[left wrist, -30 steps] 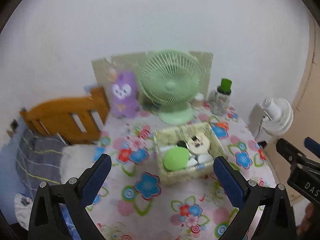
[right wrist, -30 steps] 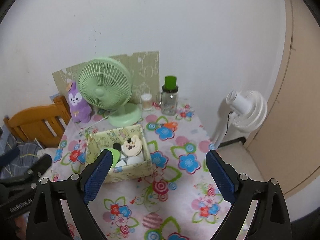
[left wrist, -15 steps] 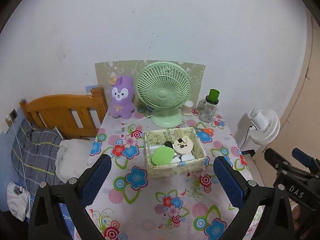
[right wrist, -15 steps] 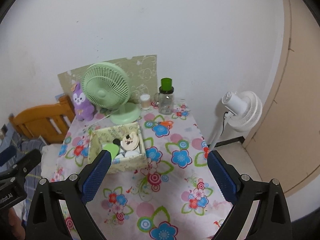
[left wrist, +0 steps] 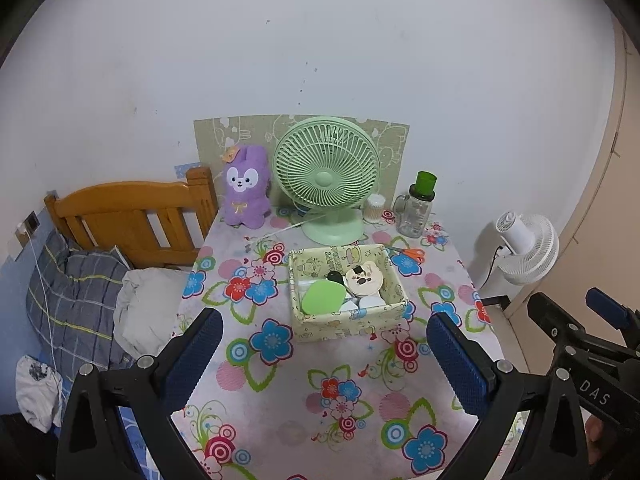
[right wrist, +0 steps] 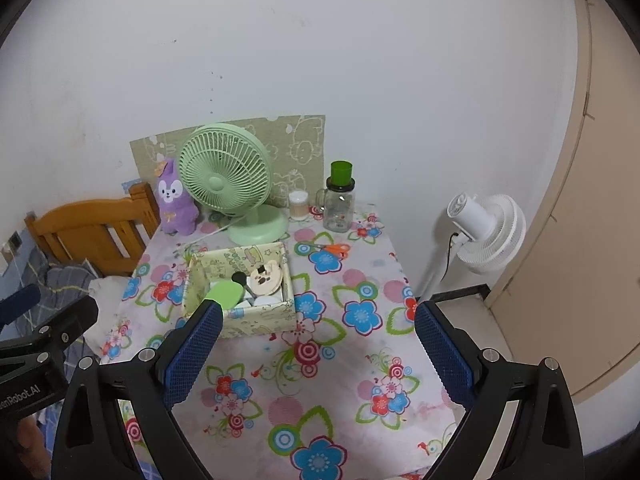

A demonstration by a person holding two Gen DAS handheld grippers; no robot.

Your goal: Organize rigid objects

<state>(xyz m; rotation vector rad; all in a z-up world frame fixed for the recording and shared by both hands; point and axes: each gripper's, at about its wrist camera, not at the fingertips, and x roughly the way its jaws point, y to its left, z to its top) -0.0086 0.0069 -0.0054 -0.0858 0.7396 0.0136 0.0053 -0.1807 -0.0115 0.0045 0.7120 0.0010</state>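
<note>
A pale yellow patterned box (left wrist: 352,322) (right wrist: 260,316) sits mid-table on the floral cloth. It holds a green oval item (left wrist: 323,297) (right wrist: 226,293), a round cream bear-face item (left wrist: 363,280) (right wrist: 267,277), a small black item and white pieces. Orange-handled scissors (left wrist: 412,254) (right wrist: 334,249) lie right of the box. My left gripper (left wrist: 324,354) is open and empty, held above the table's near part. My right gripper (right wrist: 318,346) is open and empty too, to the right of the left one.
At the back stand a green desk fan (left wrist: 326,178) (right wrist: 226,182), a purple plush rabbit (left wrist: 245,192), a cotton-swab jar (left wrist: 375,208) and a glass jar with green lid (left wrist: 418,210). A wooden headboard (left wrist: 132,216) with bedding is left; a white floor fan (left wrist: 526,248) is right.
Both grippers have pulled back and up from the table, so the box and table look smaller and farther. Both stayed open and empty.
</note>
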